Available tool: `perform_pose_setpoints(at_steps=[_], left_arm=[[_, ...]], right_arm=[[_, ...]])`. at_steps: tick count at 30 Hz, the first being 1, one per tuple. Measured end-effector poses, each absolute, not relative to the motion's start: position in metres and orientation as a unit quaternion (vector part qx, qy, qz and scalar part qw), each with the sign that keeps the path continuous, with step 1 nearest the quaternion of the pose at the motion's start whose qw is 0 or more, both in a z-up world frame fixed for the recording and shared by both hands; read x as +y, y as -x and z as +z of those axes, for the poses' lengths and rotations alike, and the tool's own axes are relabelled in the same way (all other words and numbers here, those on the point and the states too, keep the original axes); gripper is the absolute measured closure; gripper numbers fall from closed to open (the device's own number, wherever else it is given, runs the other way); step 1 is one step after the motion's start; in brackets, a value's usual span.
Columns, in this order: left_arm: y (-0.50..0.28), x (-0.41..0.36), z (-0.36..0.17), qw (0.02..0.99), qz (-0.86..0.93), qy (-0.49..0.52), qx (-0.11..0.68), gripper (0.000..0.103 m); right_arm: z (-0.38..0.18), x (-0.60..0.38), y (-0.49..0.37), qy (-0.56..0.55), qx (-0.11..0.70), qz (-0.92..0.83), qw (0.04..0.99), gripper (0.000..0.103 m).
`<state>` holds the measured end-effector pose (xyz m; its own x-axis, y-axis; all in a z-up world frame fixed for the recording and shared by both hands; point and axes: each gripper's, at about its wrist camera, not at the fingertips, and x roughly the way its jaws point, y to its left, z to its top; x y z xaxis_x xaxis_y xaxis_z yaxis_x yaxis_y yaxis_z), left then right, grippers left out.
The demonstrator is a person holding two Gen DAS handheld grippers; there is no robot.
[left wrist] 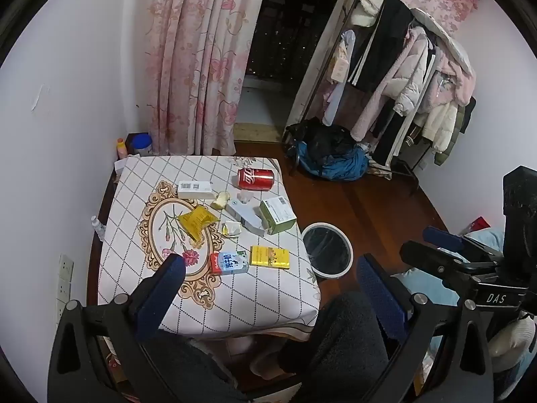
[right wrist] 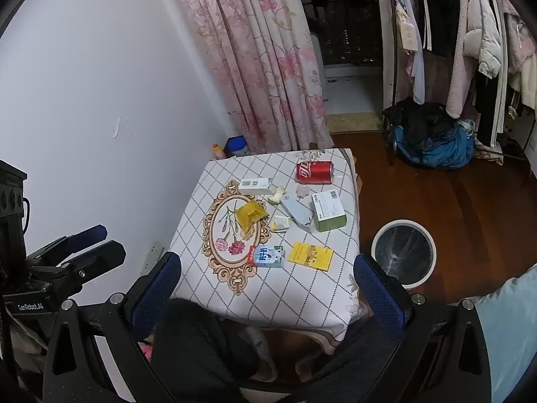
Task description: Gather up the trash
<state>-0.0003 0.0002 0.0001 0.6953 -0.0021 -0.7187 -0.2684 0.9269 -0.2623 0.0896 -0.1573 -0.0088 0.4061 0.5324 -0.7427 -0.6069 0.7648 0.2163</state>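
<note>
A small table (left wrist: pixel 255 302) (right wrist: pixel 302 299) with a diamond-pattern cloth holds several pieces of trash. A red cola can (left wrist: pixel 255 178) (right wrist: pixel 314 172) lies on its side at the far edge. Nearer are a green box (left wrist: pixel 278 215) (right wrist: pixel 328 211), a yellow wrapper (left wrist: pixel 195 220) (right wrist: pixel 250 215), a yellow flat box (left wrist: pixel 270 257) (right wrist: pixel 311 256) and a blue milk carton (left wrist: pixel 230 262) (right wrist: pixel 267 256). A white-rimmed bin (left wrist: pixel 327 250) (right wrist: pixel 403 253) stands on the floor to the table's right. My left gripper (left wrist: pixel 272 285) and right gripper (right wrist: pixel 266 283) hang open above the table's near edge, both empty.
A clothes rack (left wrist: pixel 402 77) with coats and a blue bag (left wrist: pixel 335 161) fill the far right. Pink curtains (left wrist: pixel 198 60) hang behind the table, a white wall runs on the left. The person's dark-clad knees (left wrist: pixel 339 336) sit below the grippers. Bare wood floor (right wrist: pixel 436 198) surrounds the bin.
</note>
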Motion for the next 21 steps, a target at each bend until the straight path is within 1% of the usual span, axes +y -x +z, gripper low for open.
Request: perform_pose_setpoints(at_steps=[21], left_arm=[[-0.0021, -0.0033, 0.0030, 0.905, 0.071, 0.174, 0.382, 0.000]], right_arm=[[-0.0146, -0.1597, -0.0907, 0.051, 0.429, 0.338, 0.836, 0.000]])
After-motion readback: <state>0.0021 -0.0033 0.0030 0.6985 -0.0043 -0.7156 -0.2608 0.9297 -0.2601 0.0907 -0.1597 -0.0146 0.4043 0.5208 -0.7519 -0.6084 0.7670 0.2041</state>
